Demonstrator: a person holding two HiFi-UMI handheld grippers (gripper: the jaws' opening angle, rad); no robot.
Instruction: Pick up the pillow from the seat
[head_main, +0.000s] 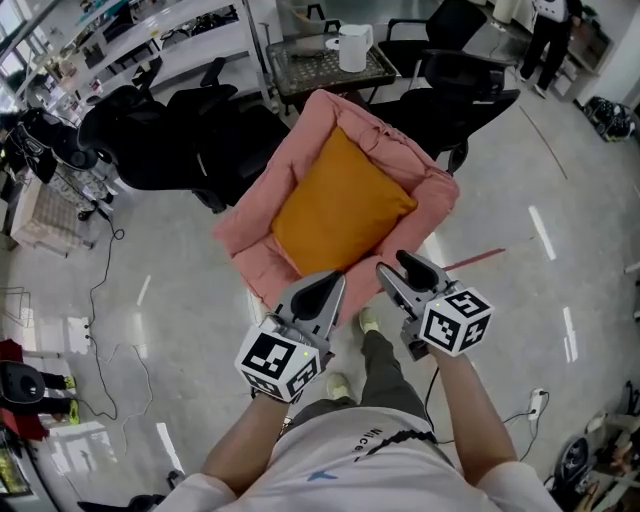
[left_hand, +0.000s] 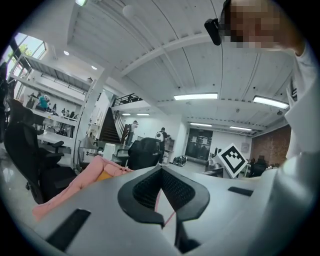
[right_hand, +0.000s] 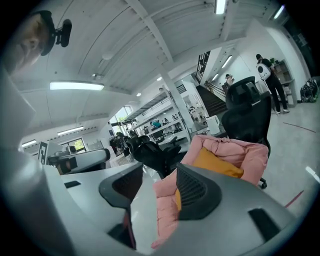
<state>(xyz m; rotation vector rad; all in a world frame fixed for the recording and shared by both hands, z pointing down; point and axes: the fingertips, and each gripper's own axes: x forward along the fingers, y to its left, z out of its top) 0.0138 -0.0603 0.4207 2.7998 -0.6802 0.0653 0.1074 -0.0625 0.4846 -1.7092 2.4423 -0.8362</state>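
Since our left gripper (head_main: 322, 290) is closed and our right gripper (head_main: 405, 270) stands parted, both empty just short of the seat (head_main: 240, 238), we risk pinching its rim instead of the orange pillow (head_main: 340, 205) lying in its hollow, or shoving the seat toward the black chair (head_main: 470, 100) beyond.

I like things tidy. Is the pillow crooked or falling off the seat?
No, nothing looks odd. The orange pillow lies flat inside the pink seat, lined up with its puffy edges and not hanging over.

Matt cloth pillow (head_main: 340, 205), glossy floor (head_main: 180, 300)
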